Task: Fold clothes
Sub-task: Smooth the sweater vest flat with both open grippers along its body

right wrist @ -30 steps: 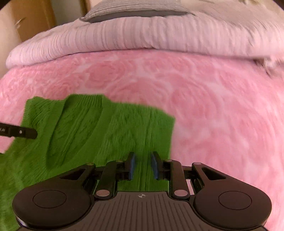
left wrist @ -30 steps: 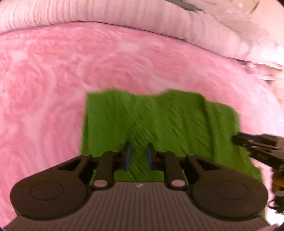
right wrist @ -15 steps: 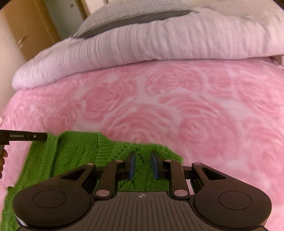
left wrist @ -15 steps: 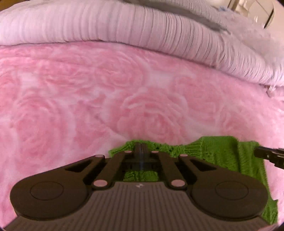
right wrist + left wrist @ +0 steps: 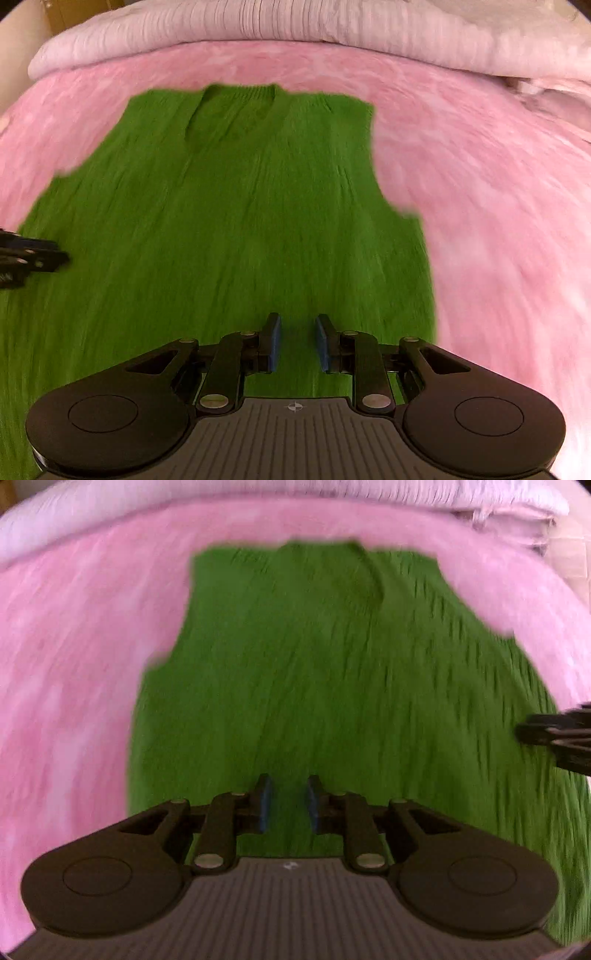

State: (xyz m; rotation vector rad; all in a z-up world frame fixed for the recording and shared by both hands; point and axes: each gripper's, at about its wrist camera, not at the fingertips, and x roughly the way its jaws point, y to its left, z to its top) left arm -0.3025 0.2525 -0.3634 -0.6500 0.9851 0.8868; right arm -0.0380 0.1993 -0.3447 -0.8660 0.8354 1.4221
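Note:
A green knitted vest (image 5: 314, 664) lies spread flat on the pink blanket (image 5: 74, 664), with its V-neck (image 5: 236, 110) at the far end. My left gripper (image 5: 287, 786) hovers over the lower left part of the vest; its jaws are opening and nothing is pinched between the blue pads. My right gripper (image 5: 297, 325) hovers over the lower right part of the vest (image 5: 240, 221), open by a narrow gap with only fabric showing behind it. Each gripper shows at the edge of the other's view: the right gripper (image 5: 554, 734) and the left gripper (image 5: 33, 258). Both pictures are motion-blurred.
The pink rose-patterned blanket (image 5: 498, 221) covers the bed all around the vest. A pale ribbed duvet (image 5: 258, 26) is bunched along the far side. A wooden piece of furniture (image 5: 62, 11) shows at the top left corner.
Both grippers have pulled back from the vest's collar end toward its hem, so the whole vest shows now. The left jaws, shut at the vest's top edge half a second ago, have parted.

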